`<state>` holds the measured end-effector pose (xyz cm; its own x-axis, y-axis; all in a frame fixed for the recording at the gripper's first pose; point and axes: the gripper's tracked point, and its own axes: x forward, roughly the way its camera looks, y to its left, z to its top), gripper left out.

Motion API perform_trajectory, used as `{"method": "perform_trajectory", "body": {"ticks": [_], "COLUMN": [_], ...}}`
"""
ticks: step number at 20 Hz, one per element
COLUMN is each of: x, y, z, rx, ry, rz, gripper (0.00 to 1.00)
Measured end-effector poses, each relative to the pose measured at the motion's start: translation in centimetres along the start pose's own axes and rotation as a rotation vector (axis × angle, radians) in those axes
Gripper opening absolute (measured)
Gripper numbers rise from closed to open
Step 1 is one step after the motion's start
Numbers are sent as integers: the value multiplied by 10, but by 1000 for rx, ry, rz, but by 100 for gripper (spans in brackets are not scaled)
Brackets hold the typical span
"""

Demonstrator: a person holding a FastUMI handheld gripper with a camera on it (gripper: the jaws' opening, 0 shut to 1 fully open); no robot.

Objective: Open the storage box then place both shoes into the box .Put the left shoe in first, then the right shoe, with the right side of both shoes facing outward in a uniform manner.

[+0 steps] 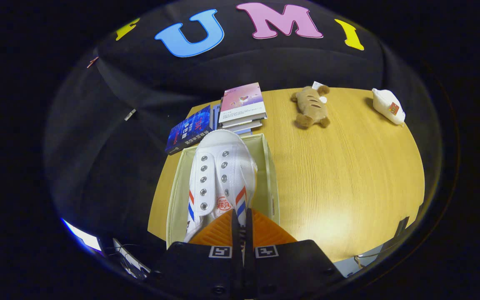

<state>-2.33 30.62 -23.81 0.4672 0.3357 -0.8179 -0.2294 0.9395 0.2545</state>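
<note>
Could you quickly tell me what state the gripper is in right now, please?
Gripper: fingers nearly closed, pinching the heel end of the white shoe over the open storage box.

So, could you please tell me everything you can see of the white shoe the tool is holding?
The white shoe looks like canvas, with two rows of metal eyelets, no laces visible, a rounded toe cap and red-and-blue stripes on each side. A red printed mark sits on its tongue. It points away from the tool, toe toward the books, over the open pale storage box. The tool's fingers are nearly closed at its heel end, apparently pinching the fabric there.
</note>
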Motion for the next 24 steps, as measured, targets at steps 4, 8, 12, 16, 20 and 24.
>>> {"method": "perform_trajectory", "body": {"ticks": [4, 8, 12, 16, 20, 24], "x": [13, -2, -31, -76, -134, -190], "y": [6, 29, 13, -15, -46, -69], "z": [-8, 21, 38, 62, 97, 122], "rx": [-4, 30, -24, -53, -122, -171], "ry": [11, -97, -188, -322, -497, -646], "rz": [-11, 62, 35, -17, -89, -117], "gripper": [7, 55, 96, 99, 98, 98]}}
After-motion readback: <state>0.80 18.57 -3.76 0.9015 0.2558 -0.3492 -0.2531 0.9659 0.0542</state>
